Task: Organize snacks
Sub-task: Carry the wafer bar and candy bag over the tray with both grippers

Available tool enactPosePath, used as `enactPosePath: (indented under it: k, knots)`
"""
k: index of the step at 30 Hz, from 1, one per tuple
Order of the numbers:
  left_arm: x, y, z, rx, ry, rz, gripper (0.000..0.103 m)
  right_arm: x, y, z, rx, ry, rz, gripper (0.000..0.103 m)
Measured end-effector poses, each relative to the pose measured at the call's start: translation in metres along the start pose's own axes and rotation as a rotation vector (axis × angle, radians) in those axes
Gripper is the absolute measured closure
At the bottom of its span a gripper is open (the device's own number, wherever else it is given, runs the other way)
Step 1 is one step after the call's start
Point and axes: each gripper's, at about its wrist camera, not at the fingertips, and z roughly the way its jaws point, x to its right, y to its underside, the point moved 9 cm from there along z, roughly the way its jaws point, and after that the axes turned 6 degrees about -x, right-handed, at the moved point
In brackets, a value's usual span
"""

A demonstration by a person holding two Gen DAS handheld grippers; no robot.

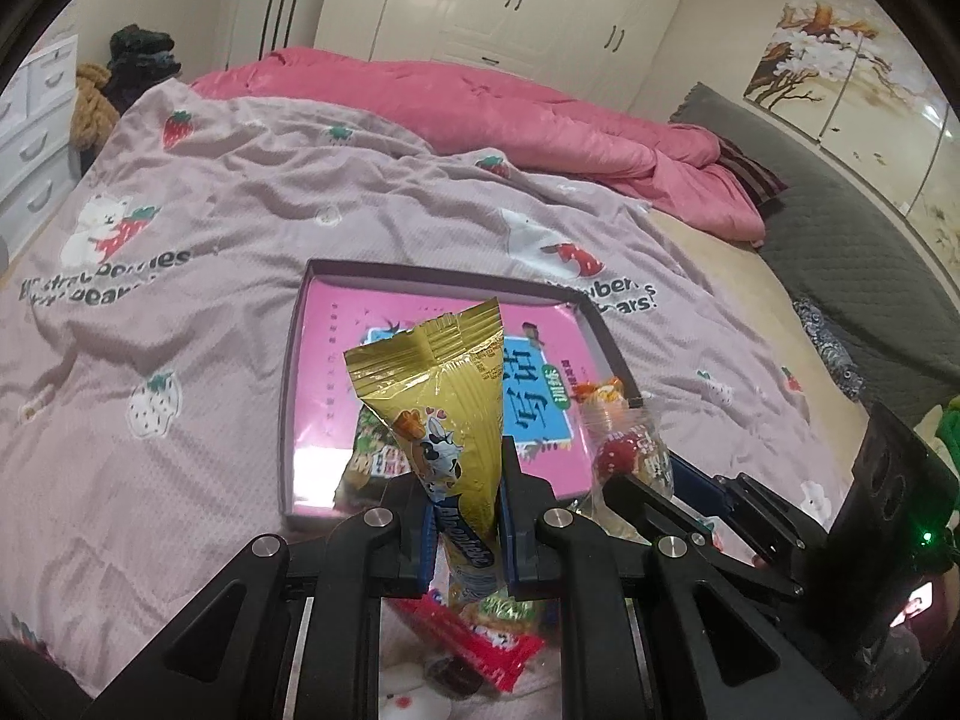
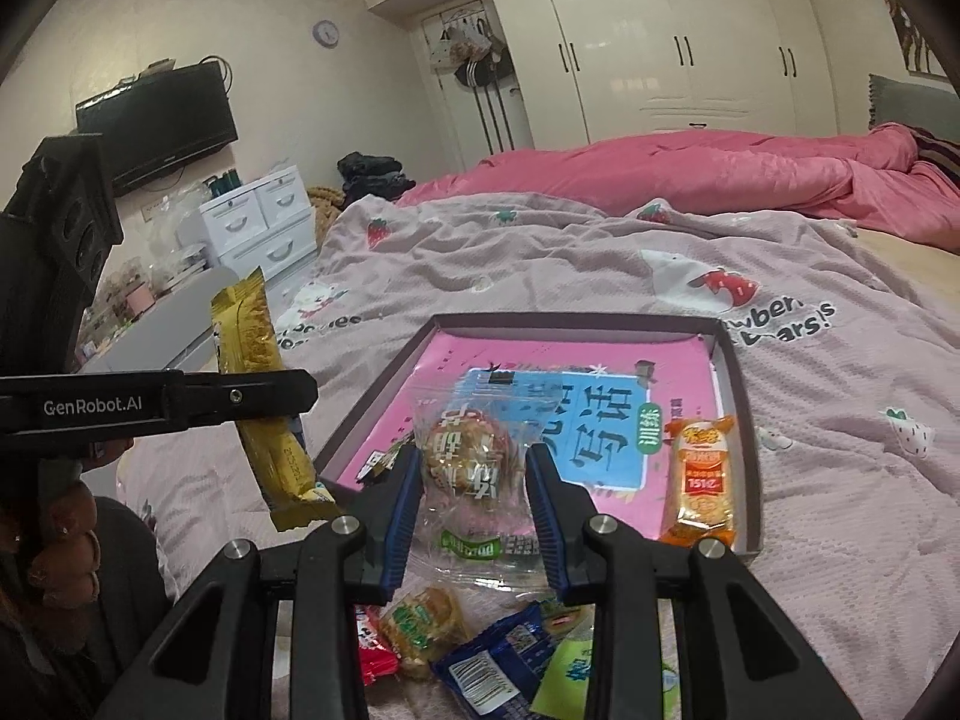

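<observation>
My left gripper [image 1: 465, 468] is shut on a gold snack packet [image 1: 444, 396] that stands upright between its blue pads, lifted over the near edge of a shallow dark box [image 1: 300, 324] with a pink book inside. From the right wrist view this gripper [image 2: 300, 396] and its gold packet [image 2: 252, 348] show at the left. My right gripper [image 2: 474, 453] is shut on a clear packet with a round pastry [image 2: 465, 462], held above the box's near rim [image 2: 741, 420]. An orange snack packet [image 2: 699, 480] lies in the box's right corner.
Loose snacks lie on the pink strawberry blanket [image 2: 840, 510] below the grippers: a red packet [image 2: 375, 654], a blue packet [image 2: 498, 660] and a green-labelled pastry [image 2: 420, 624]. A pink quilt [image 1: 480, 102] is heaped at the back. White drawers [image 2: 264, 228] stand to the left.
</observation>
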Motion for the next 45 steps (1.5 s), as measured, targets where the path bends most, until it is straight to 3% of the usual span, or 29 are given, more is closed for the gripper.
enactPosePath:
  k: [26,38,45]
  knots:
    - [0.005,-0.018,0.031,0.008,-0.011,0.003,0.087,0.043,-0.018,-0.015,0.068,0.06,0.088,0.067]
    - [0.008,-0.026,0.069,-0.009,-0.015,0.026,0.087,0.062,-0.021,-0.011,0.072,0.083,0.135,0.067]
    - [0.008,-0.021,0.097,-0.059,-0.008,0.022,0.087,0.076,-0.02,-0.003,0.058,0.106,0.165,0.067]
